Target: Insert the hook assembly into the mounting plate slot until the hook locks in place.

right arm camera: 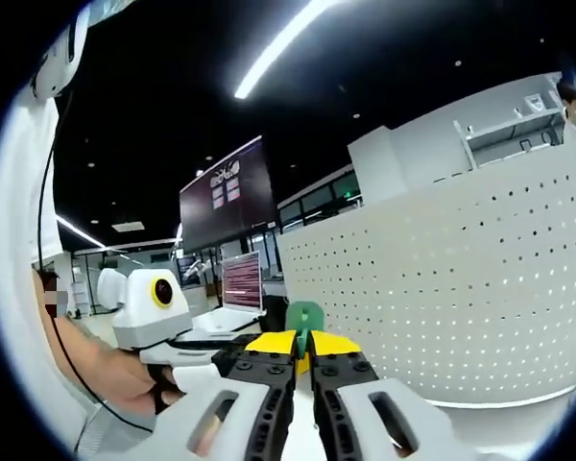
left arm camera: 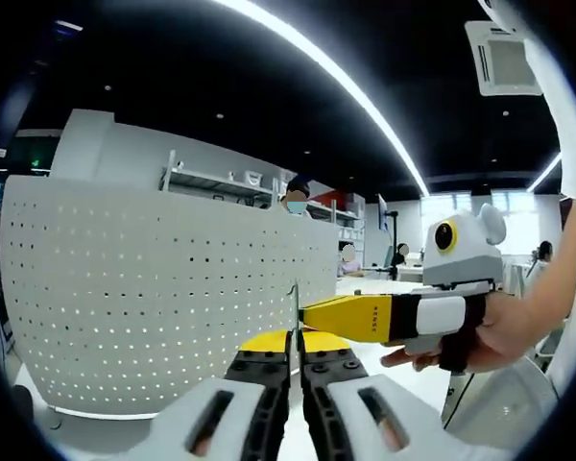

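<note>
Pinching a thin upright plate (left arm camera: 294, 309) edge-on, the left gripper (left arm camera: 295, 357) has its 2 jaws nearly closed on it, before a white perforated panel (left arm camera: 163, 298). The right gripper (right arm camera: 301, 357) clamps a green hook piece (right arm camera: 304, 316) between its almost closed jaws. In the left gripper view, its yellow tip (left arm camera: 346, 317) touches the plate's edge.

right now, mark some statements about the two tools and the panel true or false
1. The right tool is shut on a green part. True.
2. The perforated panel is black. False: it is white.
3. The left tool gapes wide open. False: its jaws are closed on a thin strip.
4. A hand holds the right tool. True.
</note>
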Motion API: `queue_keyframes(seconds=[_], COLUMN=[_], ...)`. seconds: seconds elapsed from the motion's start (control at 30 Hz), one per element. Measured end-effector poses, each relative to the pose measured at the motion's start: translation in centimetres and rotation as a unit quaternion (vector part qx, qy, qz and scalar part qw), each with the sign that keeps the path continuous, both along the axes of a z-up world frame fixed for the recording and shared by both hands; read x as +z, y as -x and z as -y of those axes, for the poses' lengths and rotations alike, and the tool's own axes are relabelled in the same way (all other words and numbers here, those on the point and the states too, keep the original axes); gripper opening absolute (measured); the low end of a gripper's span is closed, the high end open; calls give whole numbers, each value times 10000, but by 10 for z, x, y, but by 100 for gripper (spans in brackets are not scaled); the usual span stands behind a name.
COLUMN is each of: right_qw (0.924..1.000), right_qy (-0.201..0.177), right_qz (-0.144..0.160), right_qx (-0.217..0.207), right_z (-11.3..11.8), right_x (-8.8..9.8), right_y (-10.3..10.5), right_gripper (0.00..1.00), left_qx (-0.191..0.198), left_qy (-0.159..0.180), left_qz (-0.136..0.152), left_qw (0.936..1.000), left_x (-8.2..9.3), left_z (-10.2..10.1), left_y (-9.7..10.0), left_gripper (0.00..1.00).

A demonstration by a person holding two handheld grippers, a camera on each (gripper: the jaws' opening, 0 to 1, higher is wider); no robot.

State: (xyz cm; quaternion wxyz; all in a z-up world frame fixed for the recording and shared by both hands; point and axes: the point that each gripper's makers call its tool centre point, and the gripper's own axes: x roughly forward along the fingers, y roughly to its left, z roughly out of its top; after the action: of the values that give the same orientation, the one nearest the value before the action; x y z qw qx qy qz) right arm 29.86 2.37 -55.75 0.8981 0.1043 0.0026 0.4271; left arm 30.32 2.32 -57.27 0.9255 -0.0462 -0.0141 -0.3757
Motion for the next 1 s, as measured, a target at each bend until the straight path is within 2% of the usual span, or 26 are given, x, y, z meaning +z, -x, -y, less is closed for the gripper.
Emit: queue_keyframes(seconds=[0.4, 0.57, 1.0], right_qw=[9996, 9993, 9995], right_qy=[-76, -130, -50], right_qz=[-27, -163, -44], right_qx=[-278, -295, -323], right_z=[2, 3, 4], right_x=[2, 0, 2], right_y=[-1, 0, 1], right_gripper=[2, 1, 0], left_qx=[73, 42, 14], left_qy=[86, 132, 137], left_qz=[-16, -69, -52], left_qw=[9999, 9999, 9999], left_x=[1, -2, 0], left_z=[1, 1, 2], left_y=[-1, 0, -1], left_gripper=[1, 1, 2])
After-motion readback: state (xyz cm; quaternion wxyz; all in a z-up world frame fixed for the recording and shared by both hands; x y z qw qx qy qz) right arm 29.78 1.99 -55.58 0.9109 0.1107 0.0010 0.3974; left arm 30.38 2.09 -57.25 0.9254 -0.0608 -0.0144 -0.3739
